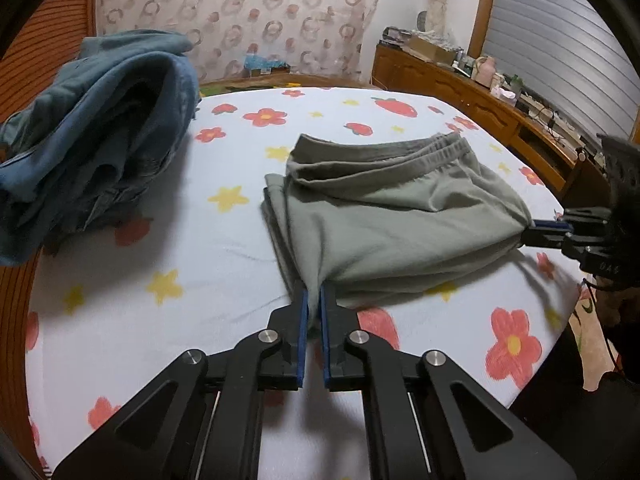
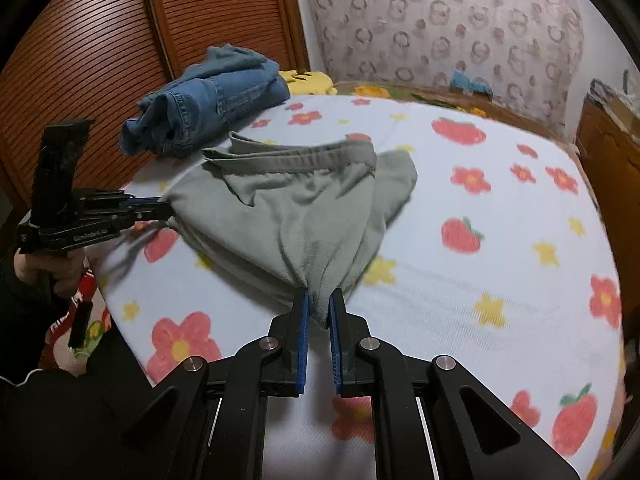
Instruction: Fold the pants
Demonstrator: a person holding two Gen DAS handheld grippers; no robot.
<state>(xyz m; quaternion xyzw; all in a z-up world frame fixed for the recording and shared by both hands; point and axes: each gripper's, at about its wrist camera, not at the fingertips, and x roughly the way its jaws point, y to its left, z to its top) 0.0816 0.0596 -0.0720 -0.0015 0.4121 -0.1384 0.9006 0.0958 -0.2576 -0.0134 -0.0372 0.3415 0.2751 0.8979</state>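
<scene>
The grey-green pants [image 1: 384, 216] lie folded in a bundle on the bed [image 1: 224, 248], at centre right of the left wrist frame, with the elastic waistband [image 1: 436, 150] on top toward the upper edge of the bundle.

The left gripper [image 1: 314, 296], at lower centre of its own frame, has its jaws clenched on a bunched corner of the pants, cloth pinched between the blue pads [image 1: 304, 320]. In the right wrist view the same gripper [image 2: 160, 210] enters from the middle left, clamped on the left corner of the bundle.

The right gripper [image 2: 319, 304], at lower centre of its frame, likewise grasps a gathered corner of the pants [image 2: 304, 216], fabric squeezed between its blue pads [image 2: 303, 328]. It shows at the right edge of the left wrist view [image 1: 532, 230], holding the bundle's right corner.

Both held corners pull the cloth taut toward the bottom of each frame.

A heap of blue denim jeans [image 1: 96, 144] sits at upper left in the left wrist view, apart from the pants. The bed's sheet is white with red flowers, yellow stars and strawberries. A wooden cabinet [image 1: 472, 96] runs along the upper right.
</scene>
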